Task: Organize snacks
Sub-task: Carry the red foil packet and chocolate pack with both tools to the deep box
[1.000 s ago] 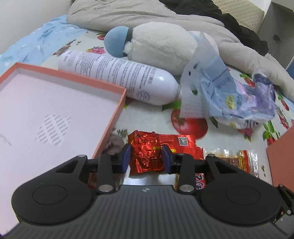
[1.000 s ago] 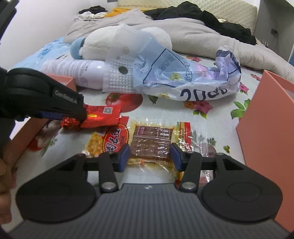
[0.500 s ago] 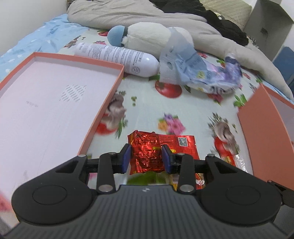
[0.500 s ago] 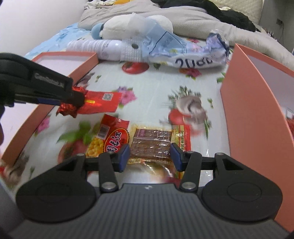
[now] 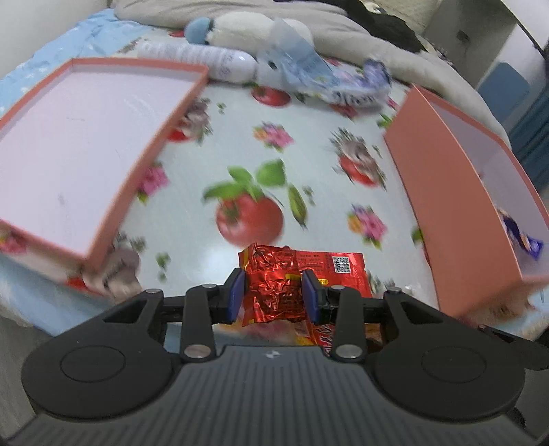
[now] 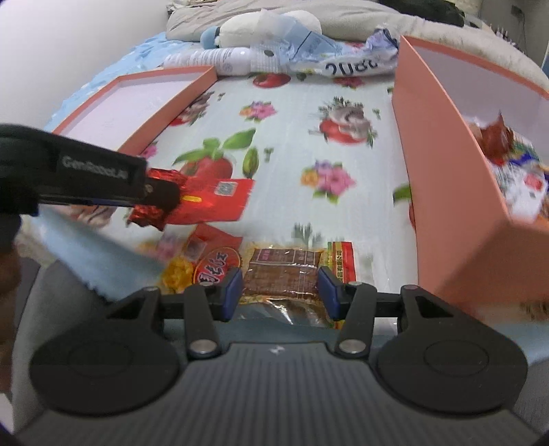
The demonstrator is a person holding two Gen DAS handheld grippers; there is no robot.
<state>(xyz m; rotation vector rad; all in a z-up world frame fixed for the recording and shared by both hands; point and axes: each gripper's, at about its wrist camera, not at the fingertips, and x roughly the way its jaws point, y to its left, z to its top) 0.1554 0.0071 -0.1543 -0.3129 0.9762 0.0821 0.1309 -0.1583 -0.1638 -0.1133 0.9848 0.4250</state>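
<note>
My left gripper [image 5: 274,295] is shut on a crumpled red foil snack packet [image 5: 302,274] and carries it above the flowered bedsheet. The right wrist view shows that same left gripper [image 6: 164,197] at the left with the red packet [image 6: 212,202] sticking out of it. My right gripper [image 6: 279,291] is shut on a clear packet of brown dried snack [image 6: 284,271] with a red and yellow label. An orange box [image 6: 442,164] at the right holds several snack packets [image 6: 507,161]. A shallow orange lid [image 5: 85,137] with a pale inside lies at the left.
At the far end of the bed lie a white spray can [image 5: 206,58], a blue and white plush toy [image 5: 233,27], a crumpled blue plastic bag [image 5: 326,79] and a grey blanket [image 5: 360,37]. The bed's near edge [image 6: 85,260] is just below the grippers.
Both grippers have pulled back toward the near edge of the bed and risen a little, each keeping its packet. The bottle and bag now sit far off, and both orange boxes have come fully into view.
</note>
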